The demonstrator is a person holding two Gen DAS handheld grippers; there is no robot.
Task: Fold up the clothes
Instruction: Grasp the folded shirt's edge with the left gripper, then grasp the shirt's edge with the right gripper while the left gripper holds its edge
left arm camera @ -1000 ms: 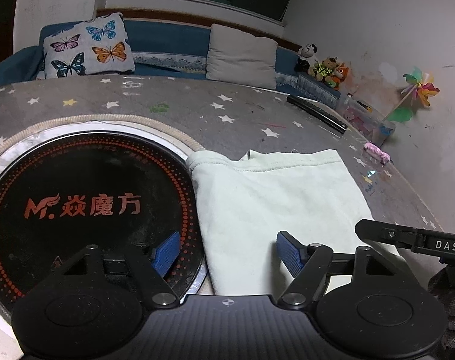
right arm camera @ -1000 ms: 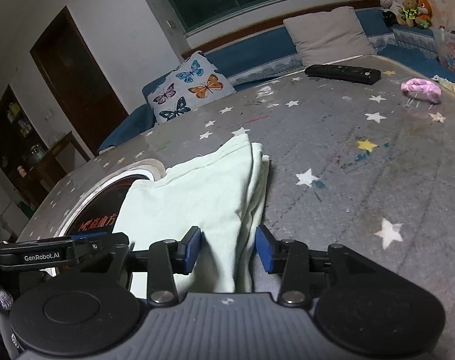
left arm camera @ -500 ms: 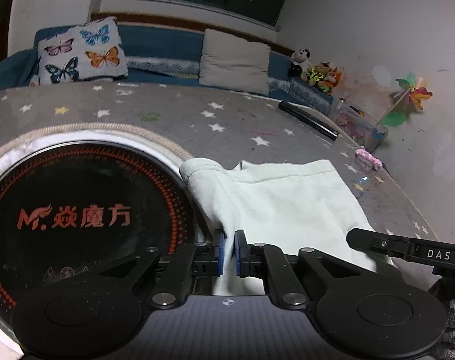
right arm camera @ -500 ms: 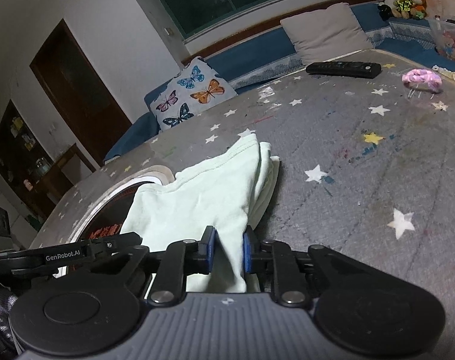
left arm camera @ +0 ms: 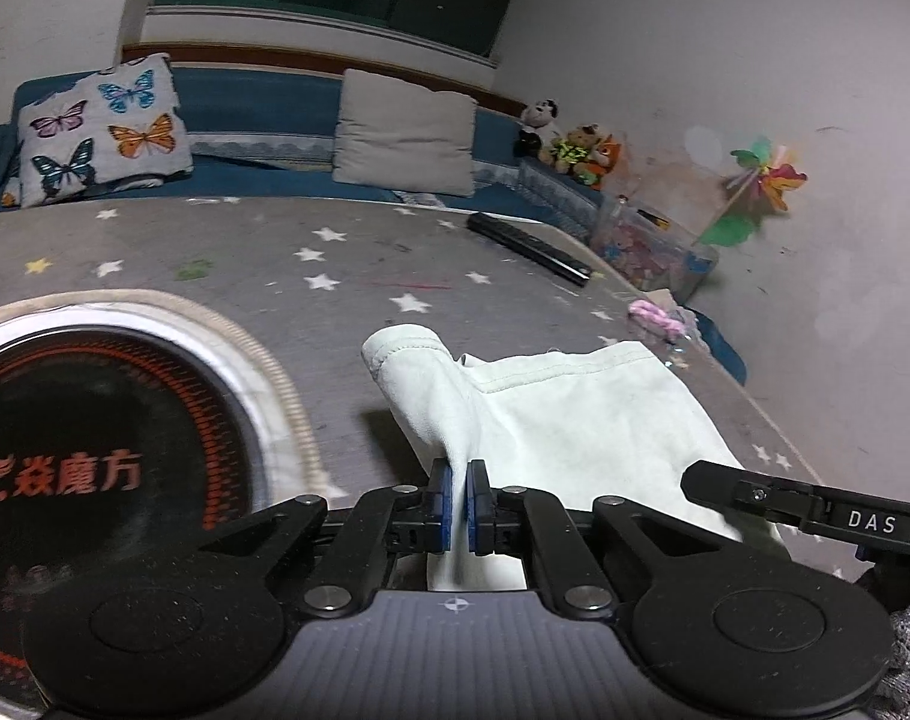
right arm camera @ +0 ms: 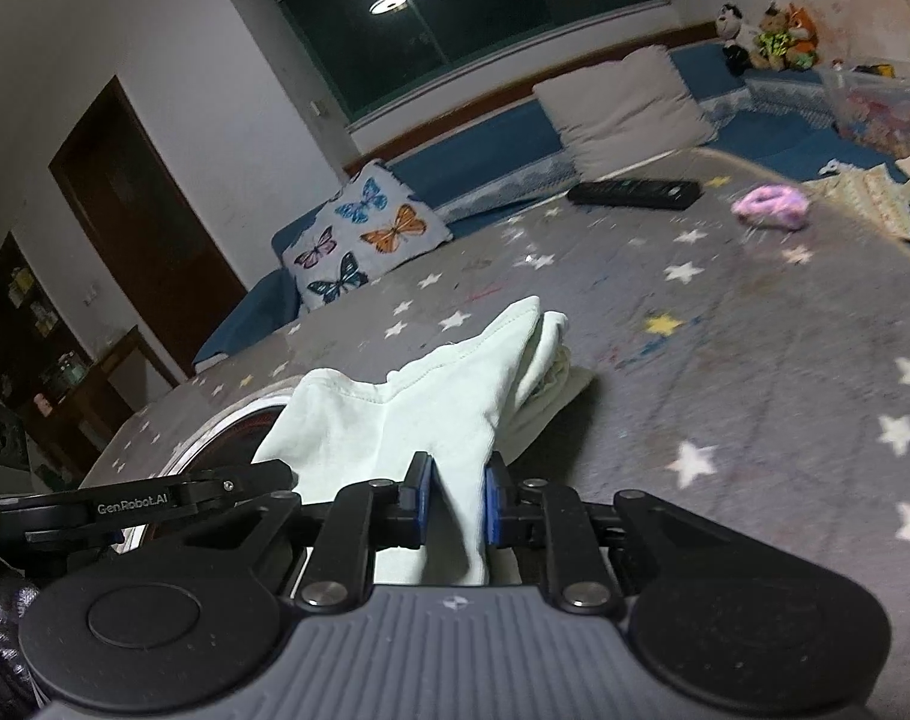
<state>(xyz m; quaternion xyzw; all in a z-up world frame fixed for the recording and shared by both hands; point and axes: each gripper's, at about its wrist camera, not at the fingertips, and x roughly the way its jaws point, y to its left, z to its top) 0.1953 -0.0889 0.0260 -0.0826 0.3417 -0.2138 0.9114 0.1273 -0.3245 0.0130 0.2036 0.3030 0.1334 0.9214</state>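
- Since a second ago, both sets of jaws have been brought together from spread: the left gripper (left arm camera: 455, 501) is now pinched tight on the near edge of the pale green garment (left arm camera: 575, 414), and the right gripper (right arm camera: 455, 501) is clamped on a thicker bunch of the same edge.
- The gripped edge has been raised off the star-patterned cloth (right arm camera: 785, 396); the far part of the garment is still left lying there, beside the round black cooktop (left arm camera: 95, 450).
- The grasp is judged complete, so a fold of the near edge towards the far edge seems to be next.
- A remote control (left arm camera: 530, 246) and a pink item (right arm camera: 770, 207) are seen well beyond the garment, so the fold path is judged unobstructed.
- Uneven layers at the right edge may be dragged askew.
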